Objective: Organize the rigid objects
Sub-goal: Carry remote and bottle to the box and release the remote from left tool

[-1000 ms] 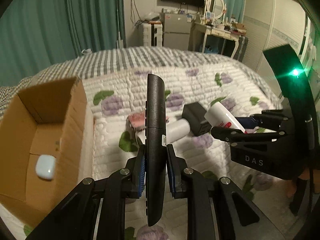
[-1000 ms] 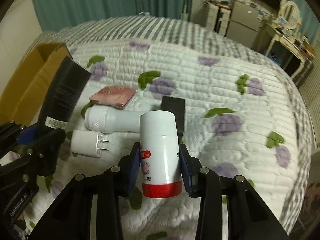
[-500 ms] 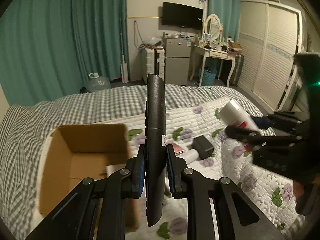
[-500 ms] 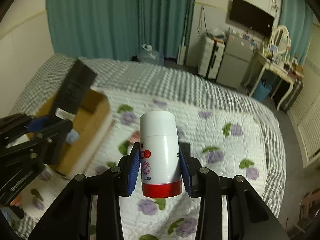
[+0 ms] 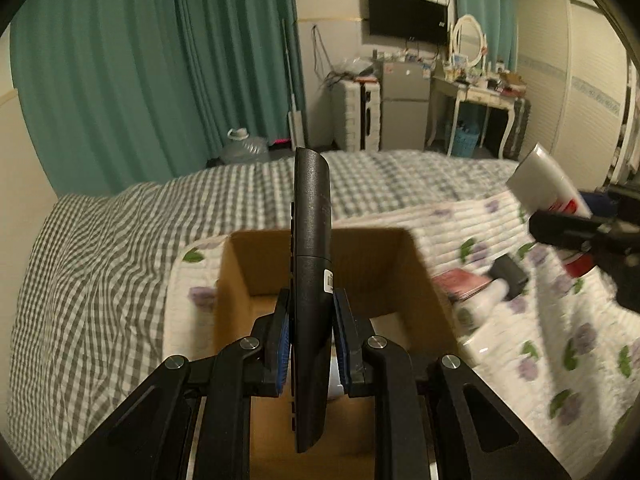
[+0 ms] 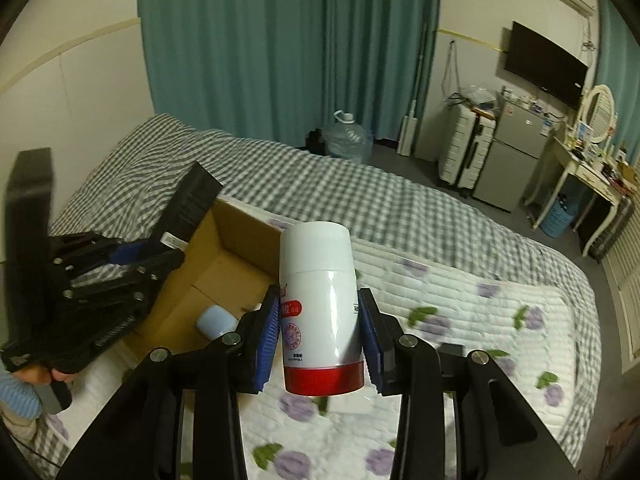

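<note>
Left hand-held gripper (image 5: 310, 336) clamped a black remote (image 5: 311, 264) above the cardboard box (image 5: 236, 280), seemingly for dropping in; right hand-held gripper (image 6: 318, 334) clasped the white bottle (image 6: 318, 312) nearby.

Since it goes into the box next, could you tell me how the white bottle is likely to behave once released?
The bottle looks rigid between the right gripper pads, so probably stiff. Round and smooth, it may roll if laid down. Tall and narrow, it could tip on the soft quilt.
</note>
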A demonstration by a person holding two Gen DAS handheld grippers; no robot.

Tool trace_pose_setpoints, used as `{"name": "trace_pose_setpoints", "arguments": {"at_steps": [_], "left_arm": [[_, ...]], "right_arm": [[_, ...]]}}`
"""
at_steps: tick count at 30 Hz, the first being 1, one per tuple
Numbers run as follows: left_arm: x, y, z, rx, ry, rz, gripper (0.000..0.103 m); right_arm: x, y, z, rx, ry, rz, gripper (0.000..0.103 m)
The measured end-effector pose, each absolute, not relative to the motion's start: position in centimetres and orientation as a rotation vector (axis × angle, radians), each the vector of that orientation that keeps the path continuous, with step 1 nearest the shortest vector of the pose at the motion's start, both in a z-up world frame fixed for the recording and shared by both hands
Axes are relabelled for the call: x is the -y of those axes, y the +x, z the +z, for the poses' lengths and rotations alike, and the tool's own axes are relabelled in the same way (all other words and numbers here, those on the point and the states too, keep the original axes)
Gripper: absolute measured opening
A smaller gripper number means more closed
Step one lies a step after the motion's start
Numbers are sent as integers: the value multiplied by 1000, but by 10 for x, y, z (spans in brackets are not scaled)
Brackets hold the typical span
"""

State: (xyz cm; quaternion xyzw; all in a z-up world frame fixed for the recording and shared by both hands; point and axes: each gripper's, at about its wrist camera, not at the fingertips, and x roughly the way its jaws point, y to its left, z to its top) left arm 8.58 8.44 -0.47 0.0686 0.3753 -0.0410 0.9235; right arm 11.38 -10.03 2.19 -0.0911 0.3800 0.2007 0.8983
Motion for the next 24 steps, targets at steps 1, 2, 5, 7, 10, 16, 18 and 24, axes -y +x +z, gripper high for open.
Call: {"name": "trace_pose_setpoints", "arguments": {"at_steps": [1,2,5,7,10,16,18,24], "left_arm": [[-89,89,-12,-782,146,-83,19],[-93,92,-21,-798,146,-85,19],[-98,99,-41,-836,134,-101,19],[-100,102,-51,-850,140,-114,19],[-101,106,-64,-878,151,-124,19],[-101,108,-75,-892,168,-137,20],[-101,107,-75,-893,167,-137,20],[-104,102,-64,-855,141,-134,62]], "right_arm": [[95,116,19,-791,-189,422,37],[90,119,16,-794,-189,427,37],[76,130,3,-815,-190,439,37],[68,136,-8,-831,-191,440,37],[58,143,-21,-854,-194,446,37],[42,147,-40,-883,-203,452,37],[37,146,-42,-888,-205,455,37],[34,141,-32,-870,-217,450,37]]}}
